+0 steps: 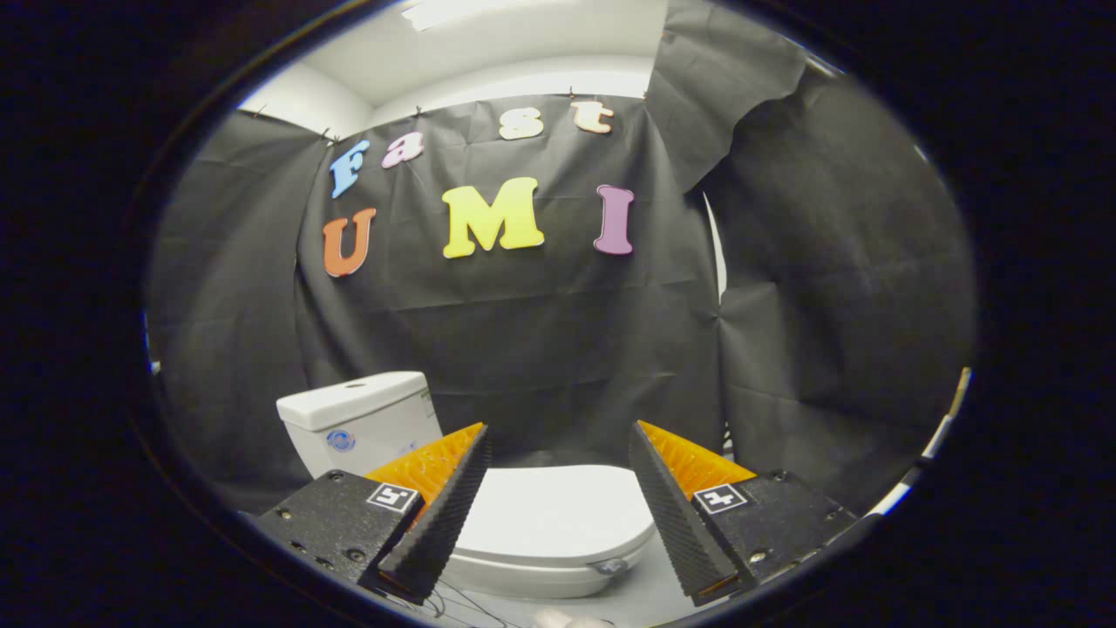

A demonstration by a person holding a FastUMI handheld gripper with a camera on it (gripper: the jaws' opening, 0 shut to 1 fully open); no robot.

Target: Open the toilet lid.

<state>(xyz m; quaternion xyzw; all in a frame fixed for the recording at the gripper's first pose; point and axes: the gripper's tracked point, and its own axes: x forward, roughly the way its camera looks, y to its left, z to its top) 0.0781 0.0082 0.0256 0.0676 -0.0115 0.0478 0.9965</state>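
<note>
Toilet lid (558, 515), closed flat, just ahead of and below gripper (560, 449), fingers spread apart and empty; cistern (357, 419) beyond lid, front lip probably nearest

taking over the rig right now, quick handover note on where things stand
Tool: open, holding nothing, fingers spread and hovering over the toilet.
Toilet lid: down and closed, showing between the fingers and just ahead of them, untouched.
Cistern: beyond the left finger, against the black cloth wall.
Done: approach only.
Left: get hold of the lid's front edge and lift it toward the cistern.
</note>
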